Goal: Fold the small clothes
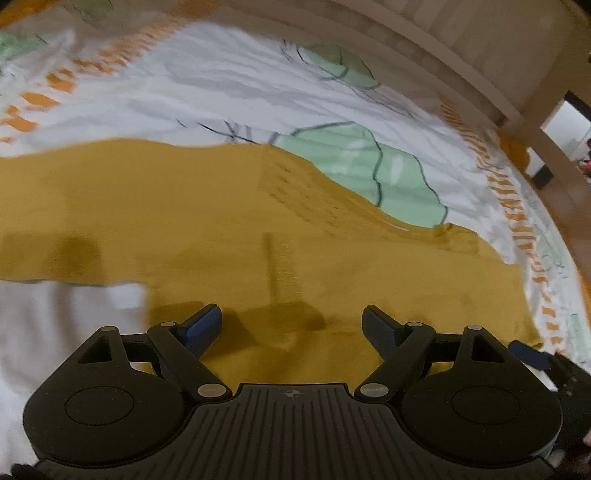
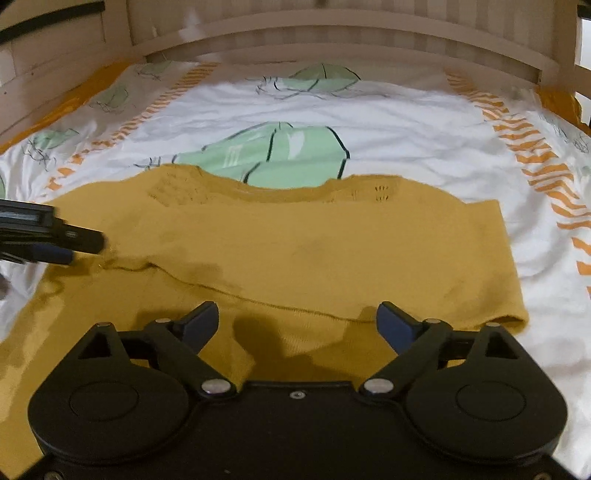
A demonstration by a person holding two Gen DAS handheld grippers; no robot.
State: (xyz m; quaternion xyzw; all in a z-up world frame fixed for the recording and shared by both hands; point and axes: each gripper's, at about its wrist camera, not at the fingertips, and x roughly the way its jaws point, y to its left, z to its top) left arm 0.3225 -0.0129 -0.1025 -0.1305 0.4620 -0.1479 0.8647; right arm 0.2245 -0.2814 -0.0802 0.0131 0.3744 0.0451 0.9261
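A mustard-yellow knitted sweater [image 2: 303,243] lies flat on the bedcover, its neckline [image 2: 288,192] on the far side. One layer is folded over, and its hem edge [image 2: 280,304] runs across just ahead of my right gripper [image 2: 297,314]. That gripper is open just above the cloth with nothing between its pads. My left gripper [image 1: 291,321] hovers open over the sweater [image 1: 184,214] near its left part, also holding nothing. Its fingers [image 2: 81,238] show at the left edge of the right wrist view. One of the right gripper's fingers [image 1: 528,352] shows at the far right of the left wrist view.
The white bedcover [image 2: 388,122] carries green cactus prints [image 2: 288,155] and orange striped borders [image 2: 546,173]. A pale wooden slatted rail [image 2: 332,33] bounds the far side. Past the bed's right edge, a wooden post [image 1: 532,122] and brown floor [image 1: 569,206] show.
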